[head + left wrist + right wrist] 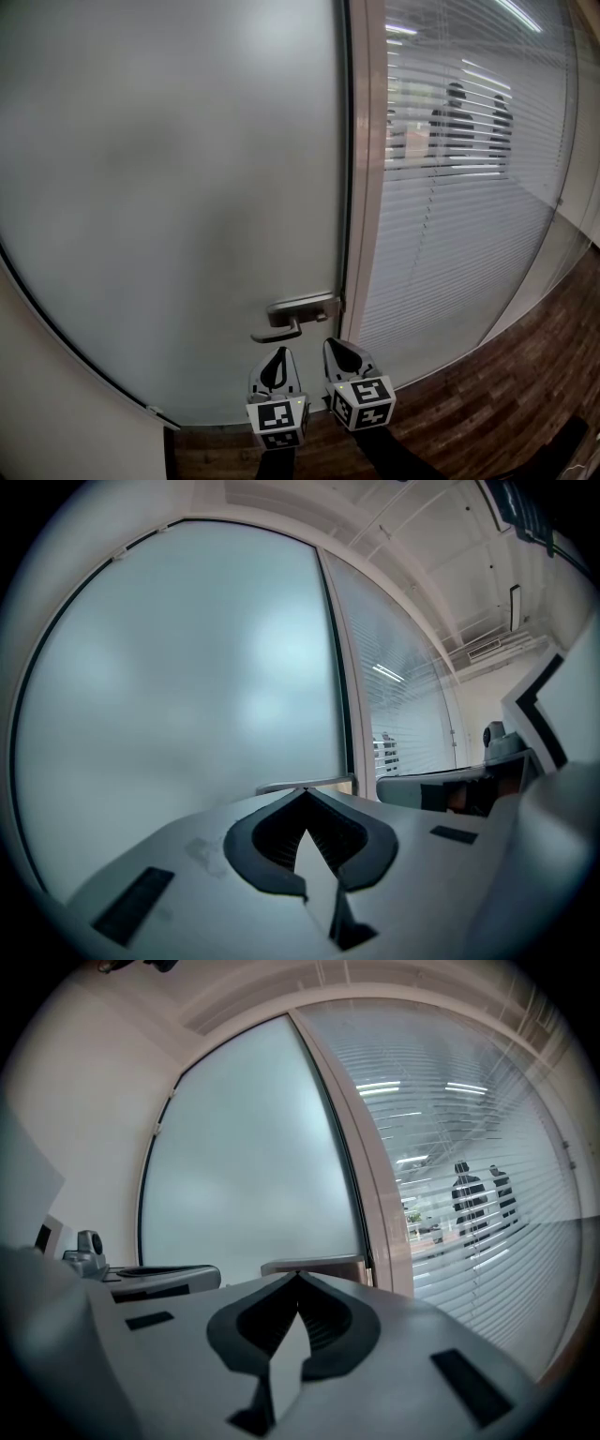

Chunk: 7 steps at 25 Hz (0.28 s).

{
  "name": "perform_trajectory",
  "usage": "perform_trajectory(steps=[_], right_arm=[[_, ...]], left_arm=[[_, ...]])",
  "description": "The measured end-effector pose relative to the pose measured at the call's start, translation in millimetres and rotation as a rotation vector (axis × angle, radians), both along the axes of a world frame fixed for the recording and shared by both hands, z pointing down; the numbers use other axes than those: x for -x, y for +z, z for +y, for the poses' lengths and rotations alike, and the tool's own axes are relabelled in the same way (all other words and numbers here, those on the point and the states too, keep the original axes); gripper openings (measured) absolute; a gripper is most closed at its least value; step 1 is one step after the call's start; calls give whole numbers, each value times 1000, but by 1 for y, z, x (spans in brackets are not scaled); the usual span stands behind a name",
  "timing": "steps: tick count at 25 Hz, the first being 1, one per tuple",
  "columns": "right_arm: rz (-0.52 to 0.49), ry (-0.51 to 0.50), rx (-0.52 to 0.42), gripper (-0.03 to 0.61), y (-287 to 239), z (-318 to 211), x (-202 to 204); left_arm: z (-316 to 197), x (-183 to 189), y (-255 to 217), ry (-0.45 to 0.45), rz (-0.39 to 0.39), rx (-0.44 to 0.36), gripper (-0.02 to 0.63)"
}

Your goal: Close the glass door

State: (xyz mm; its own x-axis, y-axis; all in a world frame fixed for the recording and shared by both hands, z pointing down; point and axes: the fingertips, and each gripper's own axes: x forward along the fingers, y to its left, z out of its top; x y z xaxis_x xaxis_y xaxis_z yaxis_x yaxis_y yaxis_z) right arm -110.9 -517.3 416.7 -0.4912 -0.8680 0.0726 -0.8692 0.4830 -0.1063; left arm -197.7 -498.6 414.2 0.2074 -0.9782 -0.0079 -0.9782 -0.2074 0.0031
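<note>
left jaws: pressed together, tips meeting, nothing between them. The left gripper (305, 795) points level at the door, just below the handle.
right jaws: also together and empty. The right gripper (298, 1279) sits just beside the left one, on the frame side.
handle: the lever (292, 317) is at the door's right edge, just above and ahead of both tips. No contact shows.
door: the frosted door (169, 187) fills the left of the head view. Its edge lies along the frame (367, 187) with only a thin dark line between. It looks shut or nearly so; you can't tell if it's latched.
step: likely the last push or a check that it's seated.
how: keep both jaws shut and use the tips as blunt pushers. Press on the metal plate by the handle, not bare glass. Push straight, level and slow, and stop once the edge seats.
risk: the tips may slide on smooth glass. Lifting into the lever from below could work the latch, so stay off its underside.
around: blinds (450, 244) are right of the frame, with two people (473, 122) behind them and wood floor (487, 412) below.
</note>
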Motion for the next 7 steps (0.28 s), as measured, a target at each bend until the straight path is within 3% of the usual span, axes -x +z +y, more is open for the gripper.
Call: perform_trajectory(steps=[7], right_arm=[[3, -1, 4, -2, 2, -2, 0]], left_arm=[[-2, -3, 0, 9, 7, -2, 0]])
